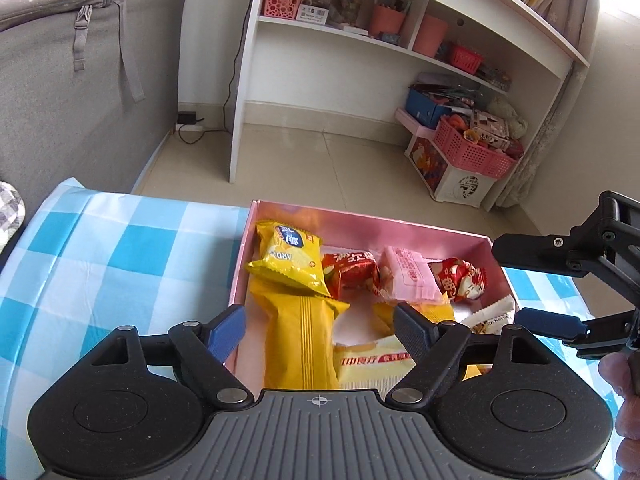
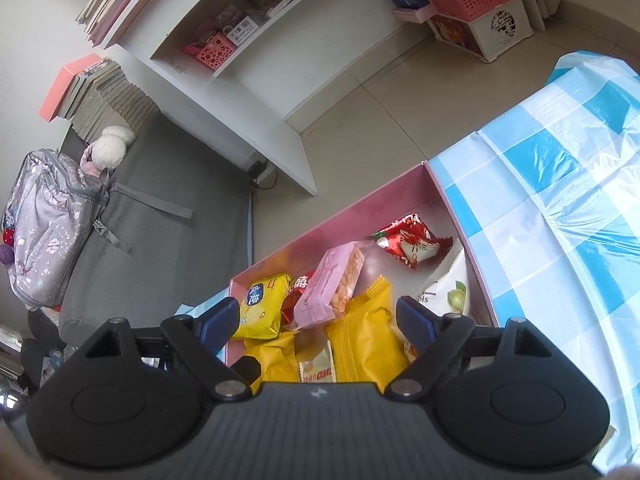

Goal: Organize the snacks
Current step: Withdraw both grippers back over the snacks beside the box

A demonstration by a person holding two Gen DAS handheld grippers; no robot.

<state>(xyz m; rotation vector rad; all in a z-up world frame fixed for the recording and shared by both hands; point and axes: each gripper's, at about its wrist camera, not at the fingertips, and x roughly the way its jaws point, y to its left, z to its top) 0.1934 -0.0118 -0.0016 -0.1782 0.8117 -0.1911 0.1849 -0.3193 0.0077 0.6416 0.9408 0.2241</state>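
A pink box (image 1: pixel 360 216) stands on the blue checked tablecloth (image 1: pixel 100 260) and holds several snack packets. Among them are a yellow packet with a blue label (image 1: pixel 288 258), a long yellow packet (image 1: pixel 304 340), a red packet (image 1: pixel 352 274), a pink packet (image 1: pixel 408 276) and a red-and-white packet (image 1: pixel 460 280). My left gripper (image 1: pixel 320 320) hangs open over the box's near end with nothing gripped. My right gripper (image 1: pixel 508 282) is open at the box's right side. In the right wrist view the right gripper (image 2: pixel 316 312) spans the pink packet (image 2: pixel 332 284) and a yellow packet (image 2: pixel 364 336) without touching them.
A grey couch (image 1: pixel 60 100) with a backpack (image 2: pixel 48 224) lies to the left beyond the table edge. A white shelf unit (image 1: pixel 360 32) and a pink basket (image 1: pixel 468 148) stand across the tiled floor. A hand (image 1: pixel 624 380) shows at the right edge.
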